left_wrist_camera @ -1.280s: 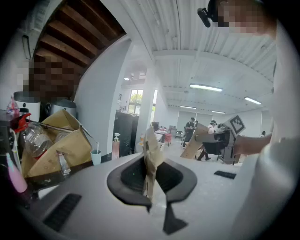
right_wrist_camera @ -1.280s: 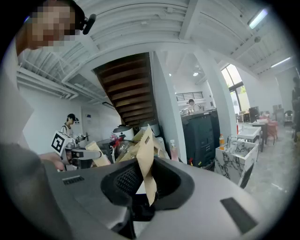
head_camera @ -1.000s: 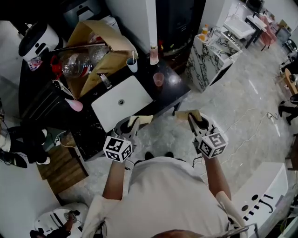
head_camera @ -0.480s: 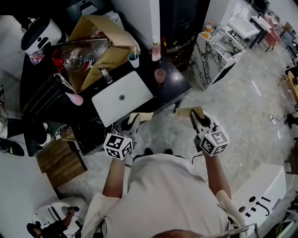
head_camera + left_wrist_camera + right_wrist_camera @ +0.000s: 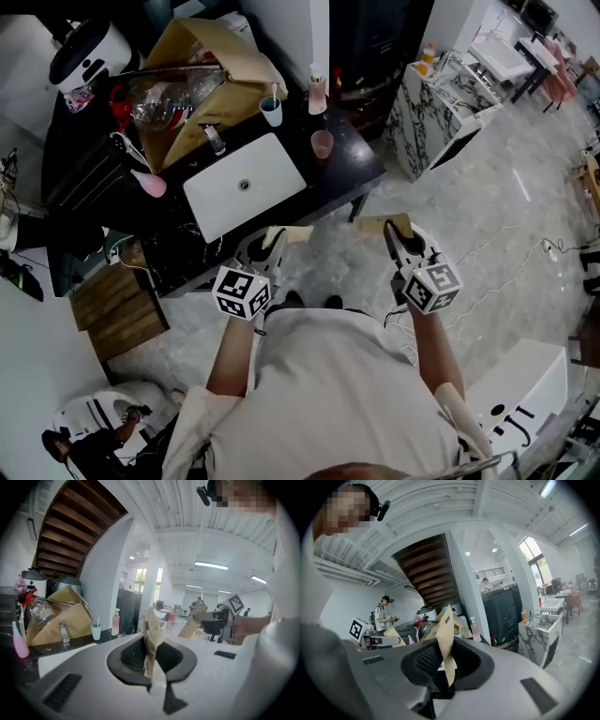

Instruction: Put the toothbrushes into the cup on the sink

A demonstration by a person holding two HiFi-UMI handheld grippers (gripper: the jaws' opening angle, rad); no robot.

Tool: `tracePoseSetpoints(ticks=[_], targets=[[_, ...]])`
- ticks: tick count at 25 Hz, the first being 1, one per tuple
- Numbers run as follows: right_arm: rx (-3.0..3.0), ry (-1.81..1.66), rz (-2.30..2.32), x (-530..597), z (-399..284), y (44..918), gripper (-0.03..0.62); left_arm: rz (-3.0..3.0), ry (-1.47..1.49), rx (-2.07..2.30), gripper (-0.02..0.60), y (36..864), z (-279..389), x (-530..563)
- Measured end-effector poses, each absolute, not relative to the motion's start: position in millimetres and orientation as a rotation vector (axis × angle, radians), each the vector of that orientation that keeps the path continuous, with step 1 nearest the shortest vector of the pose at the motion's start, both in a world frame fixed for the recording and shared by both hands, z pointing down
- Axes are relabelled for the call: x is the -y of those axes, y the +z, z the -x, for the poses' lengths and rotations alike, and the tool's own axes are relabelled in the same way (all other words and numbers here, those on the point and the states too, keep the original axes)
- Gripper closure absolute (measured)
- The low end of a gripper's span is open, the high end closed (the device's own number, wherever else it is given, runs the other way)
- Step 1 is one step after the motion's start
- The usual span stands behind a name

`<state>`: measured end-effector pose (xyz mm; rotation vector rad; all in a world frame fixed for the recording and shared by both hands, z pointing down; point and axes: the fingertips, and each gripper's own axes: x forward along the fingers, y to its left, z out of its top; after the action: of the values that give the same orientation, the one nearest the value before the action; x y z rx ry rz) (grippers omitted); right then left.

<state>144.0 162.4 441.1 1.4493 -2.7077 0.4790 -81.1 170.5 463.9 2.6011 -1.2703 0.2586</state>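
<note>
I stand on the floor in front of a black counter with a white sink (image 5: 217, 208). Beyond the sink stands a white cup (image 5: 271, 111) with a thin white handle in it, and a pink cup (image 5: 322, 143) is to its right. My left gripper (image 5: 278, 238) is shut on a tan cardboard piece (image 5: 151, 637), held short of the counter edge. My right gripper (image 5: 387, 230) is shut on a similar tan piece (image 5: 446, 641), over the floor. No toothbrush shape is clear in either piece.
A pink pump bottle (image 5: 317, 94) stands beside the white cup. A big brown cardboard box (image 5: 216, 80) and a clear bag crowd the counter's back left, by the faucet (image 5: 214, 139). A marbled cabinet (image 5: 436, 108) stands to the right, a wooden step (image 5: 117, 305) to the left.
The head view has drifted a little, so the counter sits slightly differently in frame. Both grippers keep their hold and stay in about the same place.
</note>
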Motion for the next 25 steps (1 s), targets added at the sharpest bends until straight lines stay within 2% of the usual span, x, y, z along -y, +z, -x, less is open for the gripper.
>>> tracePoseSetpoints(ticks=[25], targets=[[2.702,0.513,-1.429,-134.2,-178.2,454.0,0.523,-2.547,0.253,1.339,0.546,476.0,65.0,-141.4]])
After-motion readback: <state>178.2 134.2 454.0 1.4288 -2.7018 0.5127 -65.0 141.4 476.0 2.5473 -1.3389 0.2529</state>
